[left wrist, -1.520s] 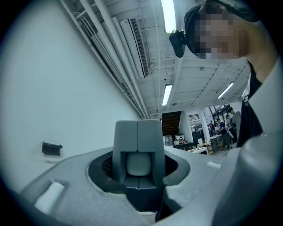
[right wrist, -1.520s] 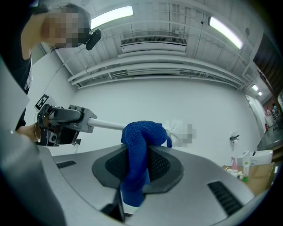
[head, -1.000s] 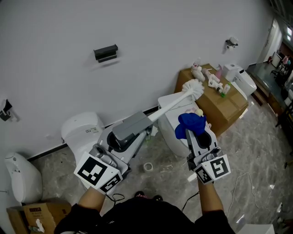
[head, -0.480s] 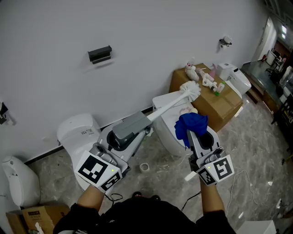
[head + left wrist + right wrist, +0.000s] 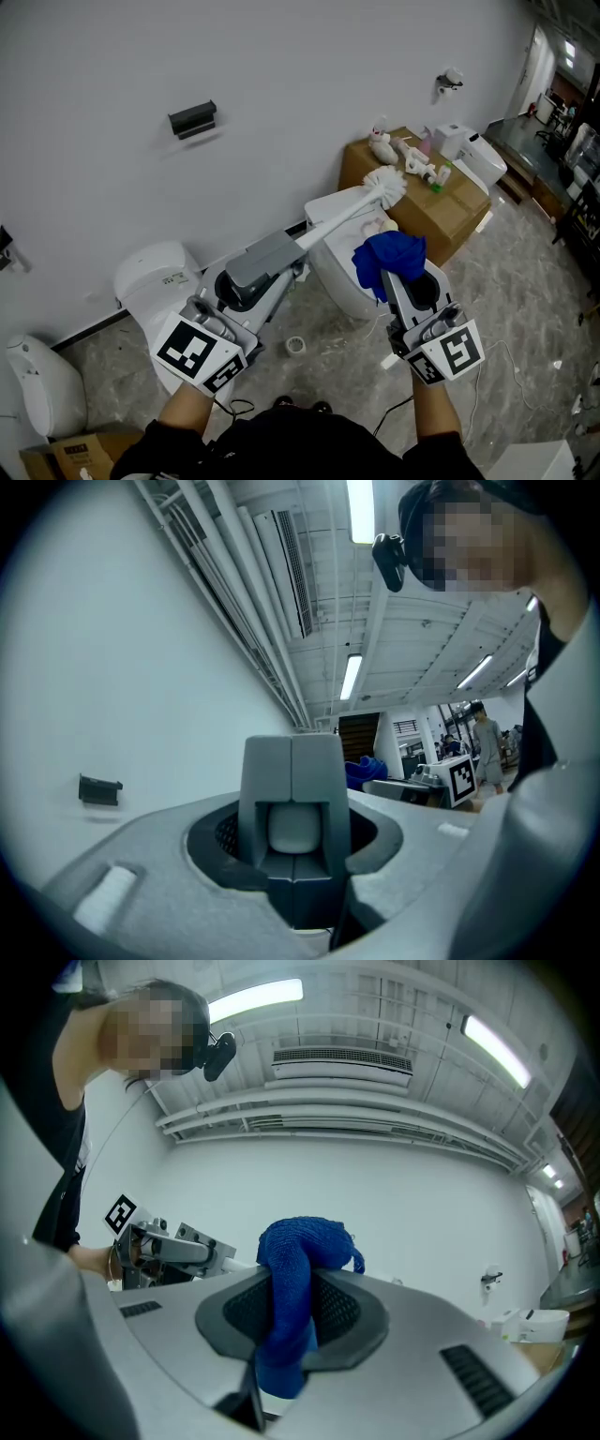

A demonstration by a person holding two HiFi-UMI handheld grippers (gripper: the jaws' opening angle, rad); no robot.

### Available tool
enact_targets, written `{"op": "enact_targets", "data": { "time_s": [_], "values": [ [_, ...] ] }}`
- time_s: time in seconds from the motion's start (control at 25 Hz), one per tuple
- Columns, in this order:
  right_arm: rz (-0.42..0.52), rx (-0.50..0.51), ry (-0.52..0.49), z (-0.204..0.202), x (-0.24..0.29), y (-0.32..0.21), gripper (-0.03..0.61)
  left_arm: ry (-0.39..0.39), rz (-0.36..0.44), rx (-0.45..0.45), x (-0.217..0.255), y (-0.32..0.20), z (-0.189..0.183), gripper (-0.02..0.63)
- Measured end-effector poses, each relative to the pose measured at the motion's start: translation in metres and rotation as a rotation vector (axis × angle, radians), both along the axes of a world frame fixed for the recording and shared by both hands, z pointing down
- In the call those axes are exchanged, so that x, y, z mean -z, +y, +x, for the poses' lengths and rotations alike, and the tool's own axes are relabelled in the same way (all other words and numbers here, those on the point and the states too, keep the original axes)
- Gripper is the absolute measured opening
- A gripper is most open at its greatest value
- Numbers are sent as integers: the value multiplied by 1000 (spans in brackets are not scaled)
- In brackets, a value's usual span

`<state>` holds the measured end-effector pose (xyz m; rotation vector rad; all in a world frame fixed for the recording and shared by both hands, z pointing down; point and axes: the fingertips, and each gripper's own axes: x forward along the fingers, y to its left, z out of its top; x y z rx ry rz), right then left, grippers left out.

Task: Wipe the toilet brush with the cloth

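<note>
Step in hand: You are lining the cloth (image 5: 388, 255) up with the toilet brush (image 5: 336, 221). By my reading, wiping is not yet under way.
Left claw (image 5: 246, 284): It is clenching the brush's gray handle (image 5: 291, 810), with the shaft running away from you.
Right claw (image 5: 409, 281): It is grasping the blue cloth, which is bunching up out of the jaws.
Where the brush is: It is hanging in the air in your left claw, its bristle head (image 5: 386, 186) at the far end.
Cloth relative to the bristle head: It is sitting near the head, on your side of it, and is not touching it.
Next move: It is probably calling for you to carry the cloth onto the bristle head or shaft while holding the brush steady.
Head view only: It is showing the whole brush and the gap to the cloth.
Left gripper view only: It is showing the handle seated squarely between the jaws.
Right gripper view only: It is showing the cloth pinched deep in the jaws, but not the bristle head.
</note>
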<state>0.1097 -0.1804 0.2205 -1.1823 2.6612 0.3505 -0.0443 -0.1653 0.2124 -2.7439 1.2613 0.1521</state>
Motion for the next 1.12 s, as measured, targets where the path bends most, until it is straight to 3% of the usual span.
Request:
{"op": "enact_targets", "data": {
  "time_s": [1.12],
  "values": [
    [24, 30, -6, -11, 10, 7, 83, -13, 1, 6, -3, -4, -3, 164]
  ]
}}
